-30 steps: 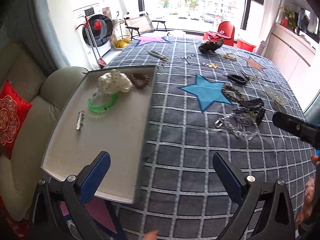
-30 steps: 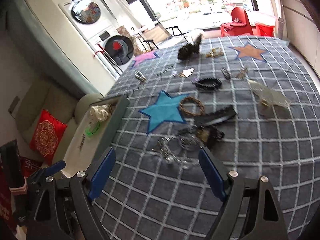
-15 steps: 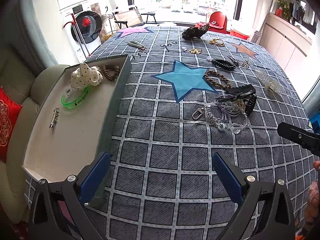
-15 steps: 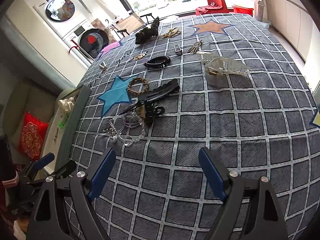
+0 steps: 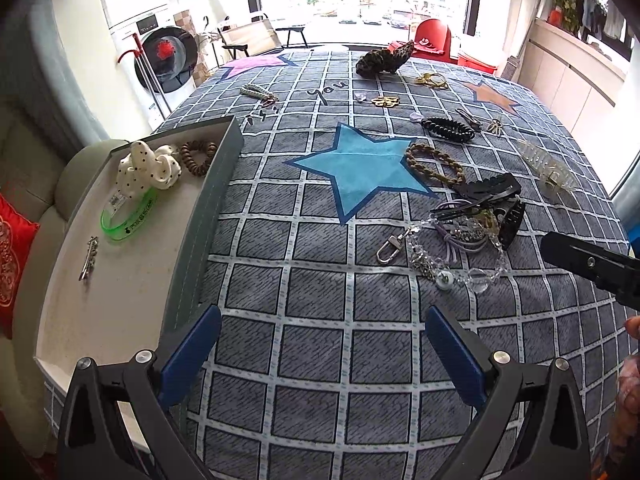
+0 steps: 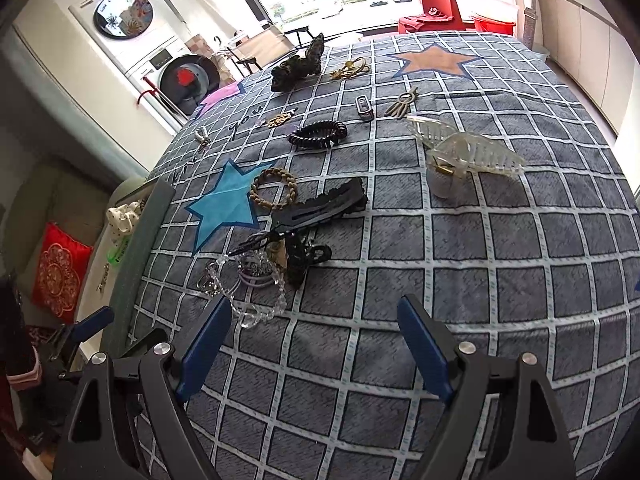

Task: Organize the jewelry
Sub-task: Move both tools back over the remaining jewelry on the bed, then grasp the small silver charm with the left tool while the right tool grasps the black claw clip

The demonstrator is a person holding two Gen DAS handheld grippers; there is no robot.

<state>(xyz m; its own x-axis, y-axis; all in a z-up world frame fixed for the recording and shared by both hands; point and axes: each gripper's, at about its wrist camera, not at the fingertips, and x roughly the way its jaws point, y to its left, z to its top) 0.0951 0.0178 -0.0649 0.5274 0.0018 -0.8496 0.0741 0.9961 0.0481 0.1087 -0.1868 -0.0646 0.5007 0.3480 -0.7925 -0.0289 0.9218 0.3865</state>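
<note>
At the left edge a shallow grey tray (image 5: 208, 200) already holds a polka-dot scrunchie (image 5: 148, 168), a brown coil tie (image 5: 198, 156), a green band (image 5: 128, 220) and a small metal clip (image 5: 89, 258). The left gripper (image 5: 320, 356) hangs over bare checked cloth (image 5: 320, 280) just beside the tray's near corner, its blue fingers spread wide with nothing between them.

Rightward, past the blue star (image 5: 360, 168), lies the tangled heap (image 5: 460, 236): a clear bead chain with a snap hook, purple loops and black claw clips. Its longest run seems to be the bead chain, stretched roughly across the view, though the knot is too dense to be sure.

The right gripper (image 6: 316, 344) is also spread wide and empty. In its own view the chain's clear beads (image 6: 252, 316) sit just beside its left fingertip (image 6: 212, 328), the heap ahead and to the left. So the right hand looks nearer; a short shift leftward would probably centre the heap between its fingers.
</note>
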